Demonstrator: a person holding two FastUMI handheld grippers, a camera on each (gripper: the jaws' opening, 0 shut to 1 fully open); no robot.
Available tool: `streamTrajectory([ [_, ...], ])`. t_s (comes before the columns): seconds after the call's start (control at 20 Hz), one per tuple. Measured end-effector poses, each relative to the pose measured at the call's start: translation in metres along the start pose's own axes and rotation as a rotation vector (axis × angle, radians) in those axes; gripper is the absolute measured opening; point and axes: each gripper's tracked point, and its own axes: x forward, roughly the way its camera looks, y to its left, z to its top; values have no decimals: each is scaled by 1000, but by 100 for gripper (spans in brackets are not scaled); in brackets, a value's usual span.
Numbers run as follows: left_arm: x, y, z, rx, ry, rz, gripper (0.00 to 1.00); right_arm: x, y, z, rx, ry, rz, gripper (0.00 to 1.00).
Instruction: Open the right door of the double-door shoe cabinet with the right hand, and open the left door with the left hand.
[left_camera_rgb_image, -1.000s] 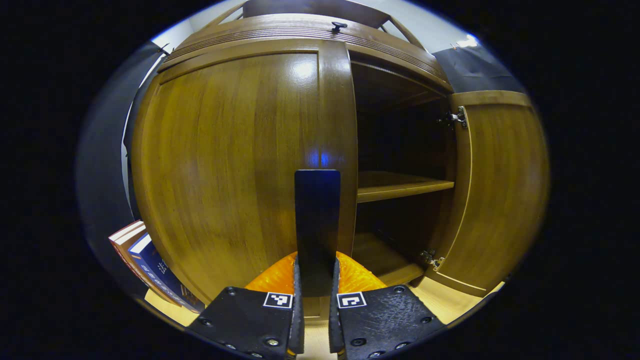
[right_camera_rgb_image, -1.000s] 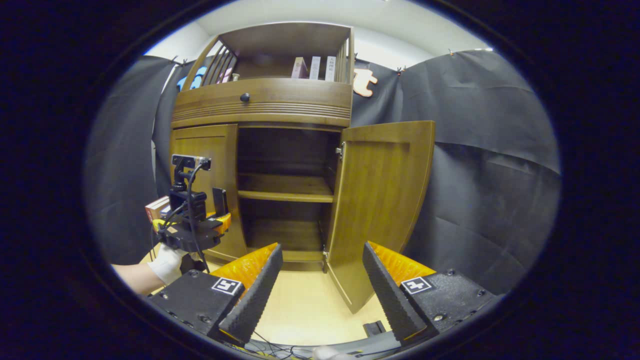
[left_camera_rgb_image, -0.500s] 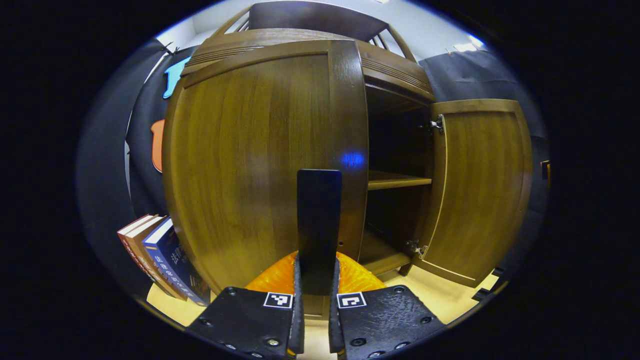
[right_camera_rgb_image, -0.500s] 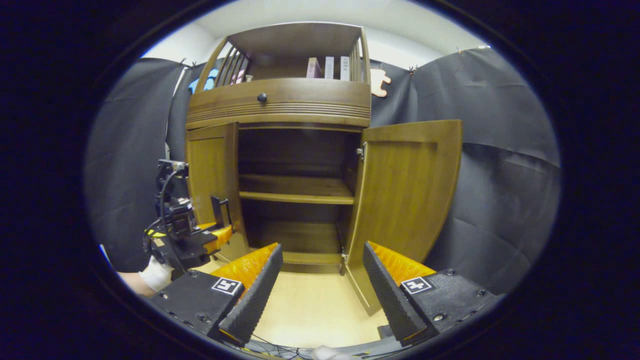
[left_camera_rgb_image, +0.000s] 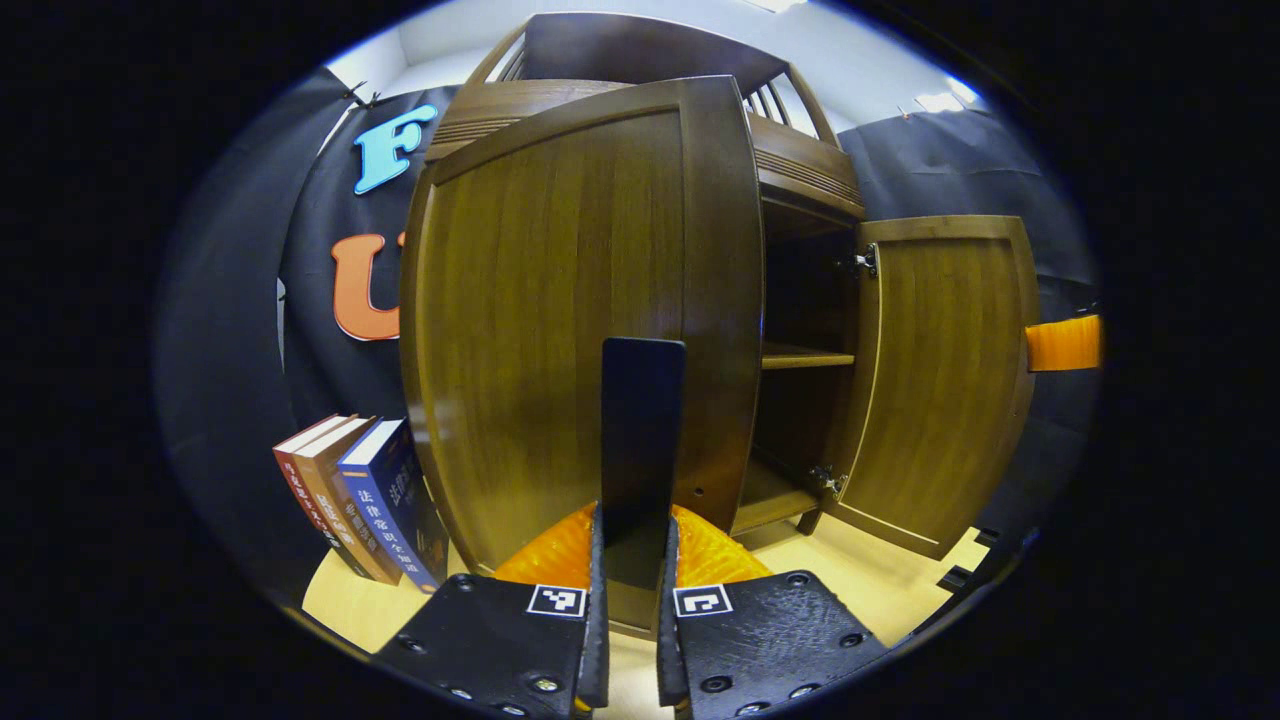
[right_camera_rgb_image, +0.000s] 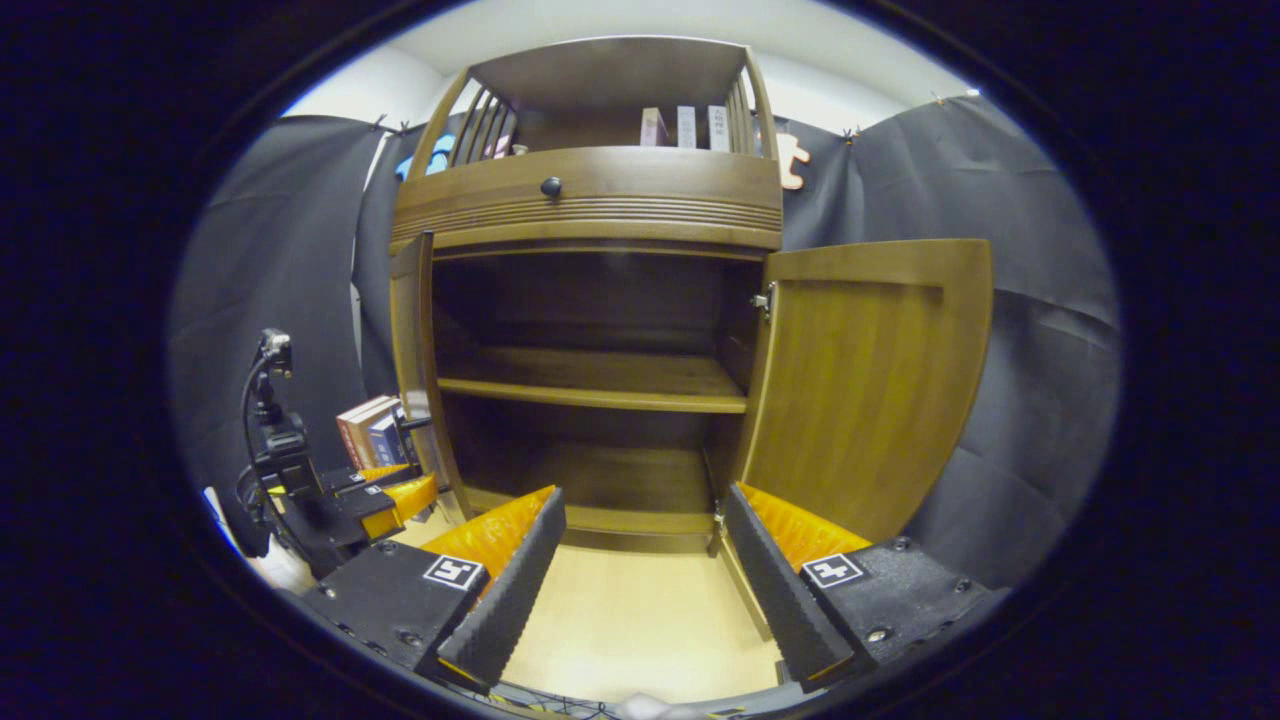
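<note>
1. My left hand-held gripper (left_camera_rgb_image: 632, 560) is clamped on the dark handle (left_camera_rgb_image: 641, 440) of the left door (left_camera_rgb_image: 570, 320), both fingers pinching the flat bar from either side. I hold it low on the bar so the pull goes along the door's swing.

2. In the right gripper view the left door (right_camera_rgb_image: 412, 360) stands nearly edge-on at 9 o'clock of the cabinet opening, so I judge it close to fully open. The left hand-held gripper (right_camera_rgb_image: 395, 492) sits at its lower edge, at 8 o'clock in that view.

3. My right hand-held gripper (right_camera_rgb_image: 640, 570) hangs back from the cabinet, its fingers wide apart and holding nothing. It is well clear of the right door (right_camera_rgb_image: 870, 390), which I take to mean that half of the job is done.

4. The right door is swung out at 3 o'clock of the opening, its inner face toward me and its hinge (right_camera_rgb_image: 762, 300) showing at the top.

5. The shoe cabinet (right_camera_rgb_image: 590, 200) shows one shelf (right_camera_rgb_image: 590, 385) across its dark interior. Nothing on it that I can make out.

6. Books (left_camera_rgb_image: 365, 495) lean against the booth wall at 8 o'clock in the left gripper view, just beside the door's arc. My judgement: the door could brush them if pulled much wider.
</note>
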Motion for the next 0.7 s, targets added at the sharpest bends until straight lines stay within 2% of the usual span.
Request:
streamTrajectory([
  [0.3, -26, 17, -3, 7, -12, 22, 18, 11, 25, -3, -29, 24, 71, 100],
  [0.65, -63, 51, -5, 3, -24, 95, 17, 20, 46, -7, -44, 37, 122, 100],
  [0.7, -59, 55, -7, 0, -30, 101, 12, 21, 50, -9, -43, 39, 132, 100],
])
